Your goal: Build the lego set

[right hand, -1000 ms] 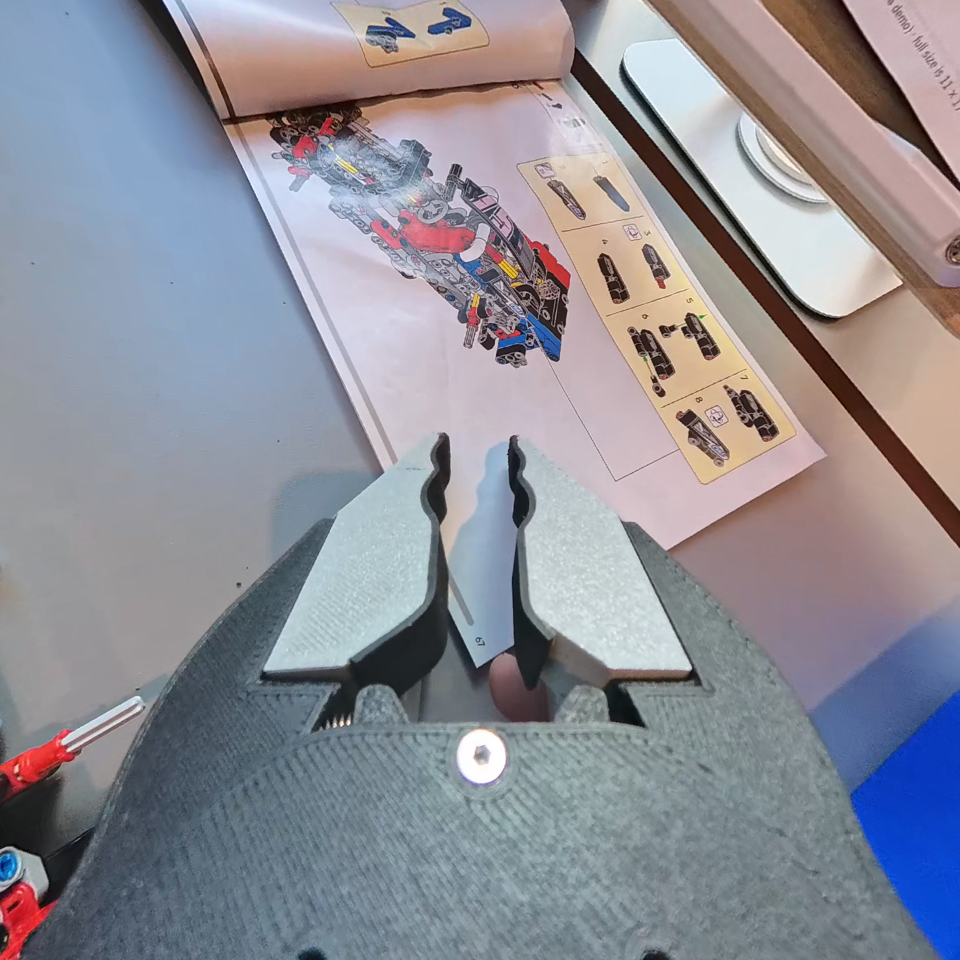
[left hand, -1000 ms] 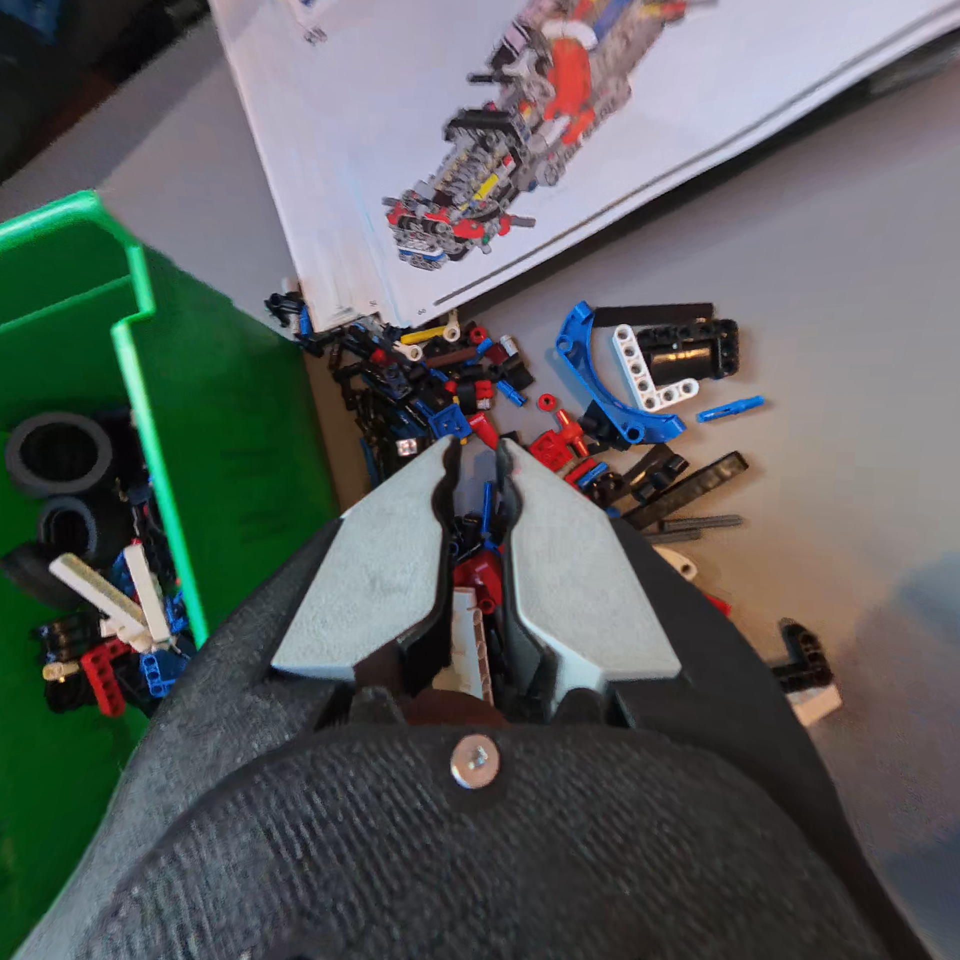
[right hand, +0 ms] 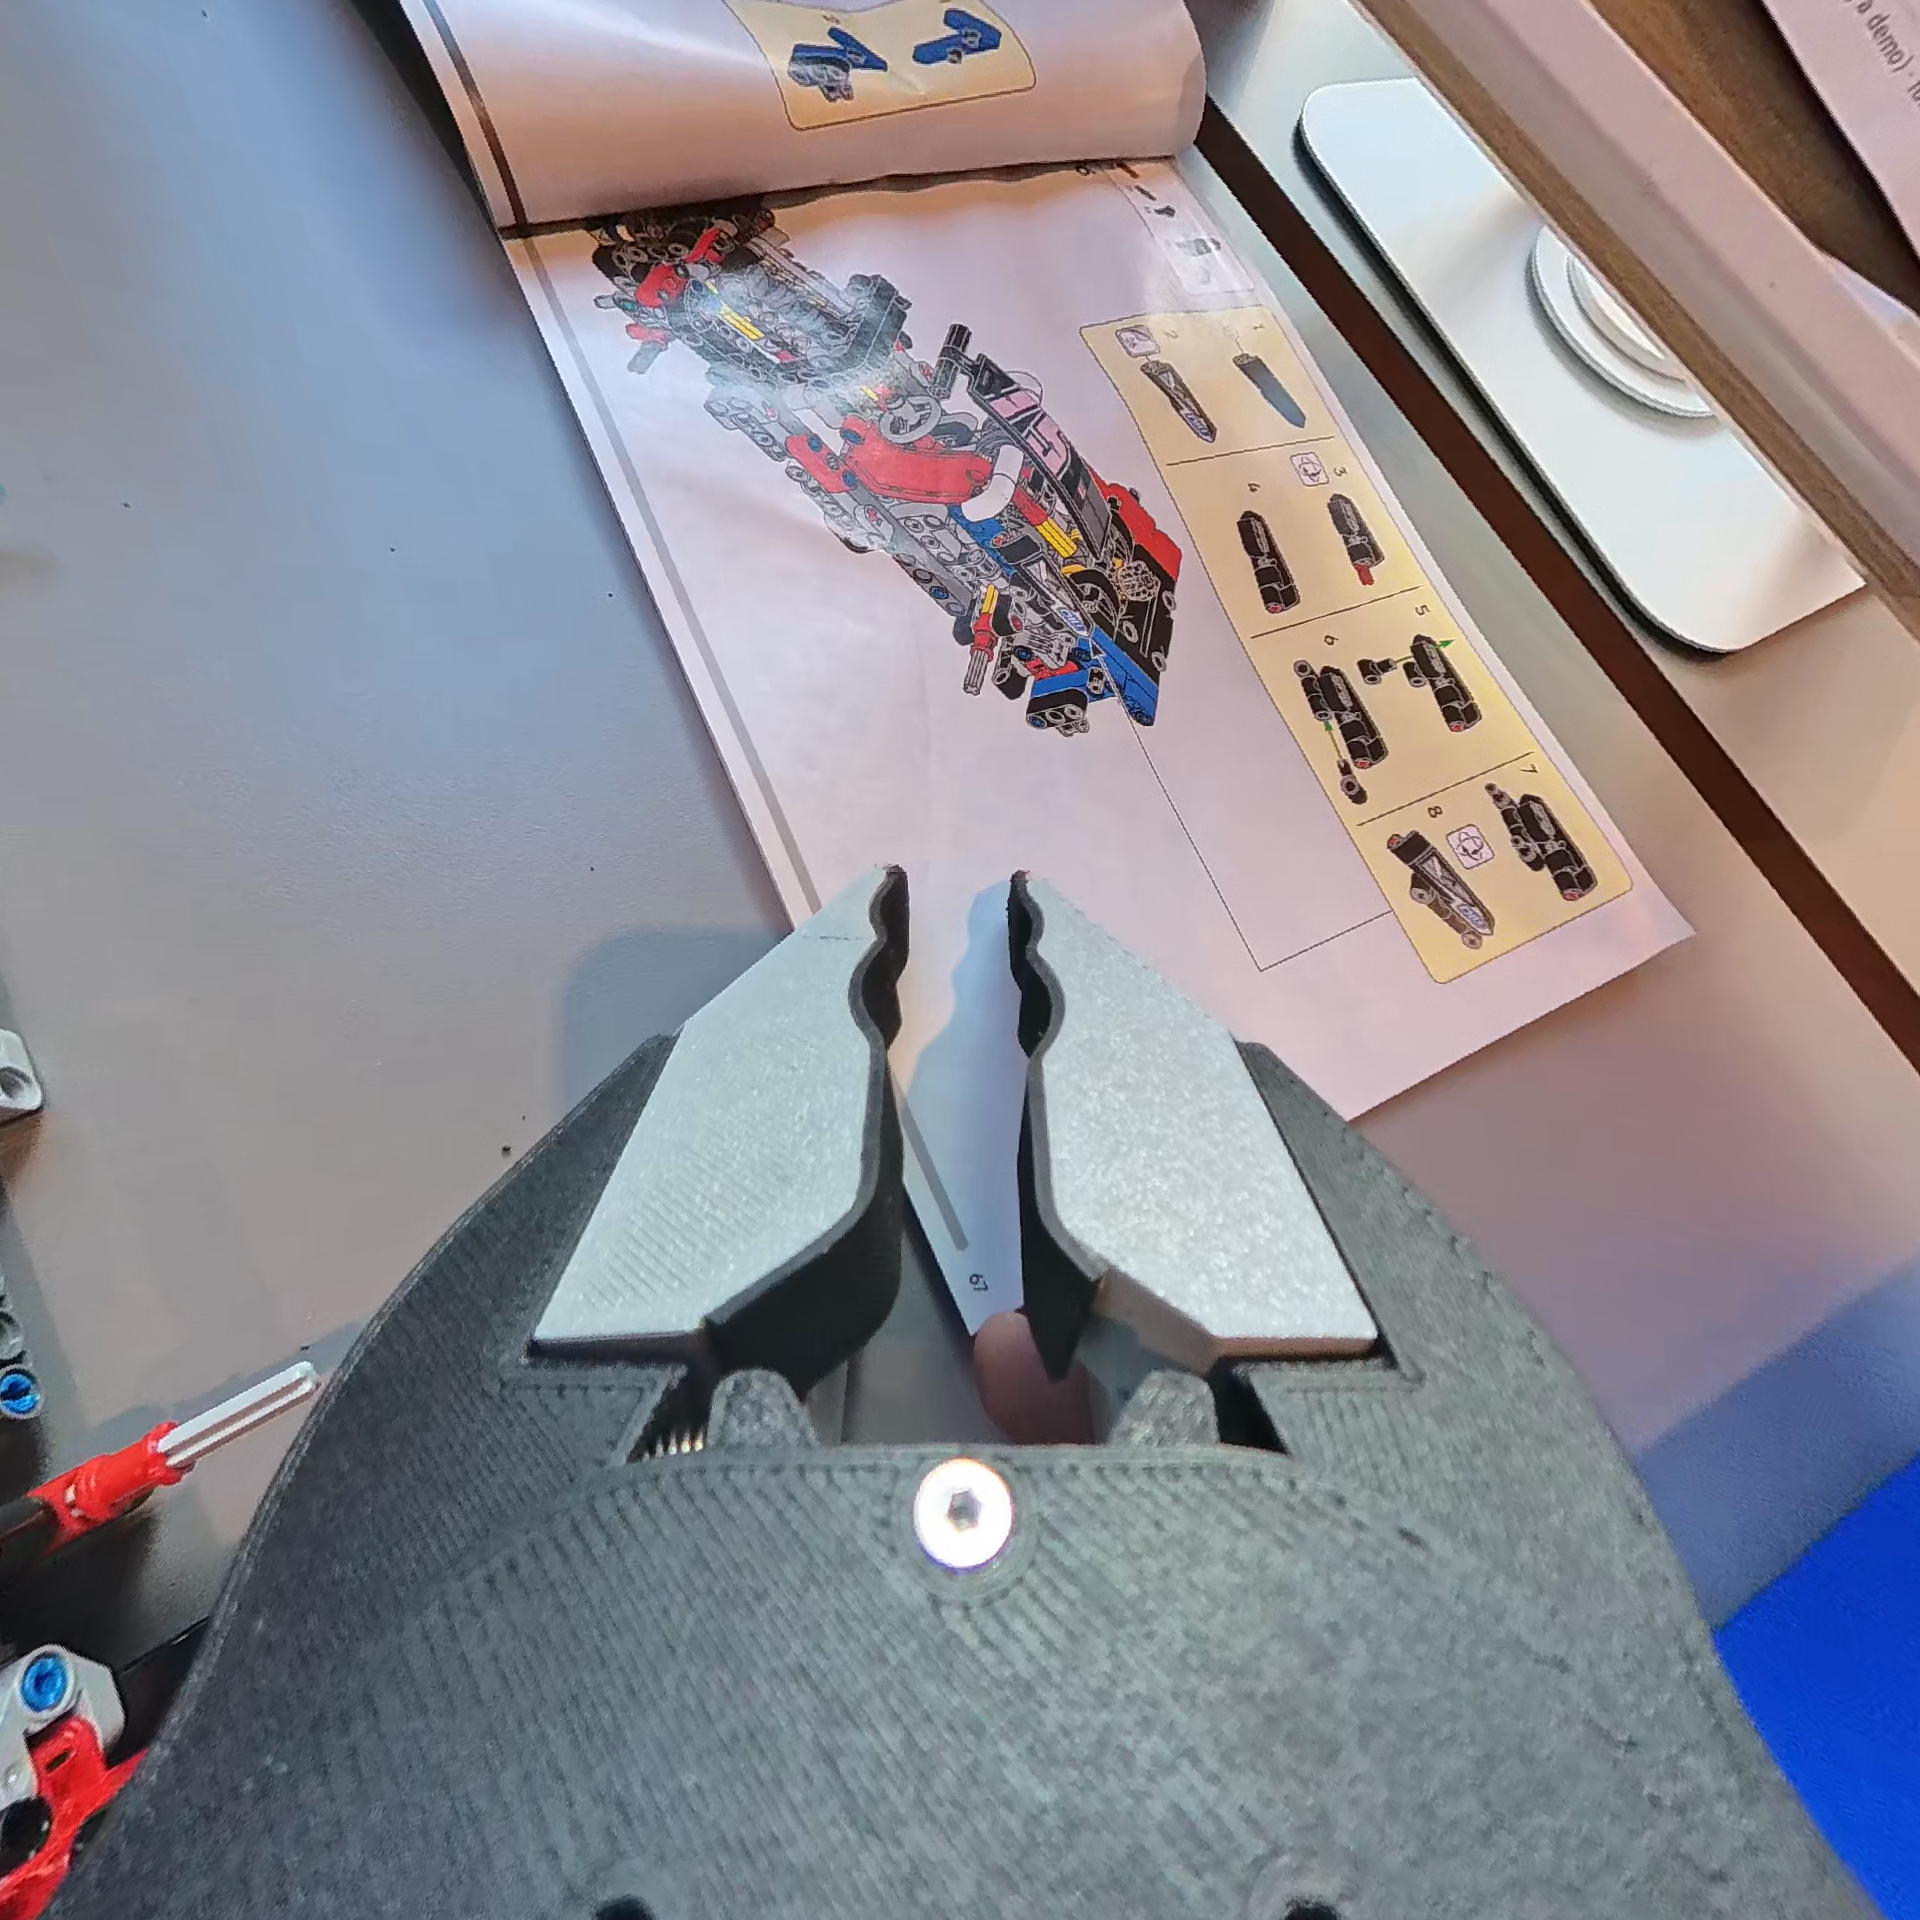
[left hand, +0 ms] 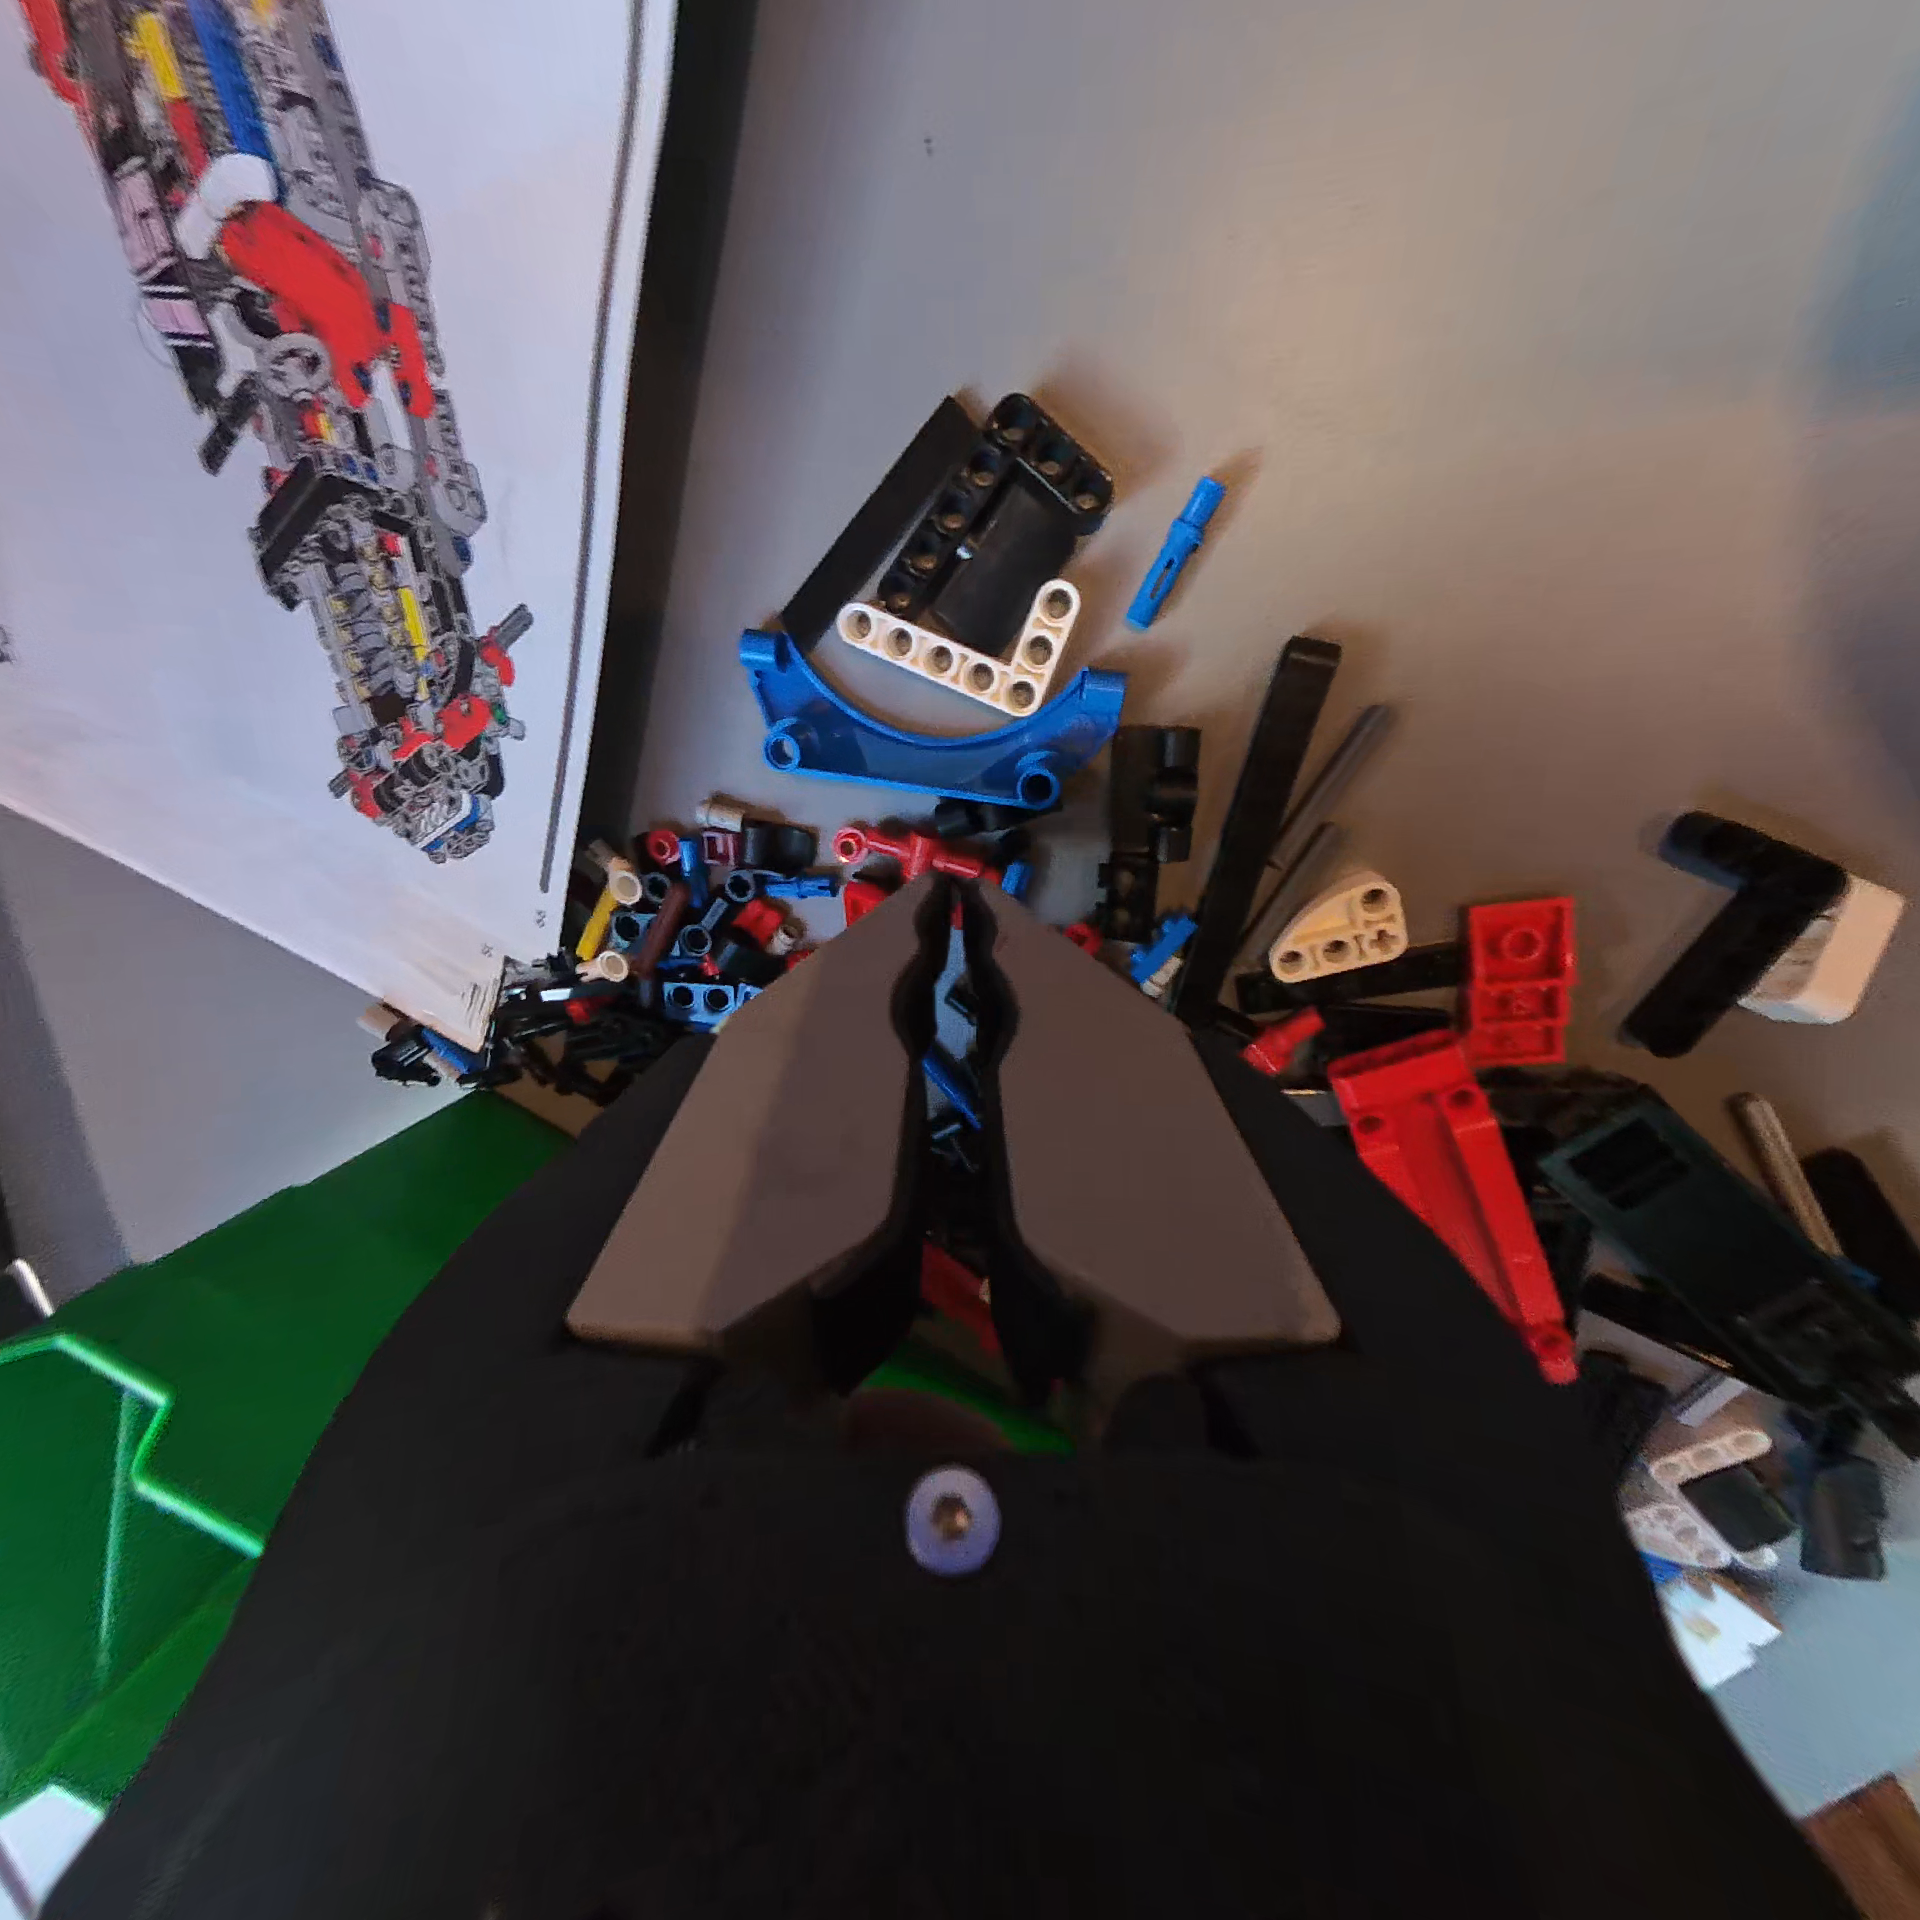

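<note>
Loose Lego pieces lie in a pile [left hand: 727, 935] on the grey table. Among them are a blue curved arch [left hand: 935, 753], a white L beam [left hand: 961, 660], a black frame [left hand: 997, 509], a blue pin [left hand: 1179, 551] and a red panel [left hand: 1444, 1164]. My left gripper [left hand: 951, 894] hovers over the pile, its jaws almost together with nothing held. Its tips sit just short of a small red connector [left hand: 909, 847]. My right gripper [right hand: 956, 894] is open and empty above the near corner of the open instruction booklet [right hand: 935, 727].
A green bin [left hand: 208, 1403] stands at the lower left of the left wrist view, and the booklet [left hand: 208, 520] lies at the upper left. In the right wrist view a red-and-grey axle part [right hand: 156, 1449] lies at the lower left. A silver monitor base [right hand: 1558, 364] sits behind a raised ledge. My hands' fingertips stand some 35 cm from each other. The blue pin [left hand: 1179, 551] sits 7 cm or so from the ends of my left fingers.
The left gripper has swung right, away from the green bin and over the loose pile, and its jaws have narrowed. The right gripper has hardly moved.
</note>
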A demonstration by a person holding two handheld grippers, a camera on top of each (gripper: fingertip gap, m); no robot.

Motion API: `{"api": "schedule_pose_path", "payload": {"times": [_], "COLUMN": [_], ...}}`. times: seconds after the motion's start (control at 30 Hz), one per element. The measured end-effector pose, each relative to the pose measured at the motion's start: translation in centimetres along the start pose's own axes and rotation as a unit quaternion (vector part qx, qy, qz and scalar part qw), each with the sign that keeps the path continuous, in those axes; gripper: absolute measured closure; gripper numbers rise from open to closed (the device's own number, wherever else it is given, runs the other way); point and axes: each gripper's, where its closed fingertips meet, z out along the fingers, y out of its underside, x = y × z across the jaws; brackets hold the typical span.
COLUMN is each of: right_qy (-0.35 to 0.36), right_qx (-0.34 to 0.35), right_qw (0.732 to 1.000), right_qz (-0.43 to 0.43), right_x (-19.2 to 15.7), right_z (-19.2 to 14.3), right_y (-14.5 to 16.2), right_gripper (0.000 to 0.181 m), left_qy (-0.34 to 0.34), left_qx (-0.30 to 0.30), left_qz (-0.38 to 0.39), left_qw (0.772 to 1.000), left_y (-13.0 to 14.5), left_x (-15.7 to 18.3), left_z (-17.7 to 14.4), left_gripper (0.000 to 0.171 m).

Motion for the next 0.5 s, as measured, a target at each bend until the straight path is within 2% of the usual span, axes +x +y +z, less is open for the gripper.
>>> {"api": "schedule_pose_path", "payload": {"times": [0.1,0.5], "right_qy": [-0.001,-0.004], "right_qx": [0.000,0.000], "right_qw": [1.000,1.000], "right_qz": [0.001,0.004], "right_x": [0.02,-0.01], "right_z": [-0.01,-0.01], "right_y": [0.00,0.01], "right_gripper": [0.165,0.166], "left_qy": [-0.004,0.027], "left_qx": [-0.028,-0.023], "left_qz": [0.016,0.023], "left_qw": [0.999,0.999], "left_y": [0.90,0.99], "left_x": [-0.21,0.51], "left_z": [0.71,0.60], "left_gripper": [0.171,0.169]}}
